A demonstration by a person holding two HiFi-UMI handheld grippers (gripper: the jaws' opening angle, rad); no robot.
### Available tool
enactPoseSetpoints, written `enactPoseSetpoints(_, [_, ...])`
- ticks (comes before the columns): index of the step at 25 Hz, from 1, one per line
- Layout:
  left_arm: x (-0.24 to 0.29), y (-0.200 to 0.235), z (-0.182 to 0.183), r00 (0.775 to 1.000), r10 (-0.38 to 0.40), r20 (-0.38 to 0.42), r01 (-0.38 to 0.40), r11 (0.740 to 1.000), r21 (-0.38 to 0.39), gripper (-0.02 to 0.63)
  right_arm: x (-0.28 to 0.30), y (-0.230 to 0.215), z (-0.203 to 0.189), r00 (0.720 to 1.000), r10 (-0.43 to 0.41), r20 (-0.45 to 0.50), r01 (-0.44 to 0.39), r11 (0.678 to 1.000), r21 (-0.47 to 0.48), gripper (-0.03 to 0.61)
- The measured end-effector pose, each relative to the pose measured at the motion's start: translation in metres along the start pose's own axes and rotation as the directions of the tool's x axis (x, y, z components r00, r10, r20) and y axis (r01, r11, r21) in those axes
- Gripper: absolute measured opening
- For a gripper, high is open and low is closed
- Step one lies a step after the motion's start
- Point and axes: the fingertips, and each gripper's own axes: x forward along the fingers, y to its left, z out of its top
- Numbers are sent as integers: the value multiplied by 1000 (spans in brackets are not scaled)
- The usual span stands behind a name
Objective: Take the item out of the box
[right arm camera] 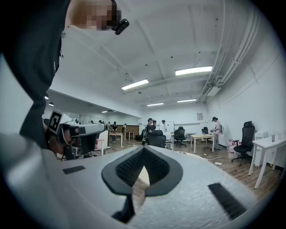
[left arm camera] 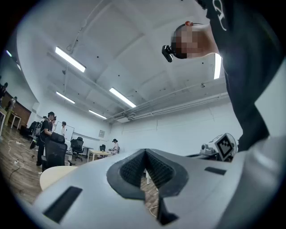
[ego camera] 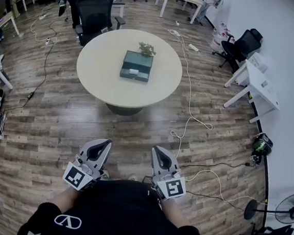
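Observation:
A dark green box (ego camera: 137,66) lies on the round beige table (ego camera: 100,68) well ahead of me, with a small green plant (ego camera: 147,49) at its far edge. My left gripper (ego camera: 104,143) and right gripper (ego camera: 155,150) hang close to my body, far short of the table, both shut and empty. In the left gripper view the left gripper (left arm camera: 145,154) has its jaw tips meeting, and the table edge (left arm camera: 56,172) shows low at left. The right gripper (right arm camera: 144,151) is likewise shut with nothing between its pads in the right gripper view.
A black office chair (ego camera: 96,11) stands behind the table. White cables (ego camera: 188,87) trail over the wooden floor to the right. A white desk (ego camera: 256,86) and another black chair (ego camera: 242,46) stand at the right wall. A fan (ego camera: 285,208) is at lower right. People stand in the background.

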Motion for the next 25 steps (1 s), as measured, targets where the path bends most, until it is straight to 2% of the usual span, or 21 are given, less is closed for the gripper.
enactPoseSetpoints(8, [-2, -7, -3, 1000, -5, -6, 5, 1000, -4, 5, -7, -1, -10, 999, -15, -35, 15, 1000, 7, 2])
enactPoseSetpoints(14, [0, -7, -5, 1000, -5, -5, 5, 1000, -9, 5, -10, -6, -4, 1000, -4, 15, 3, 998, 63, 5])
enactPoseSetpoints(25, [21, -21, -12, 1000, 19, -13, -19, 1000, 1, 5, -27, -39, 0, 998, -9, 55, 7, 999, 45, 5])
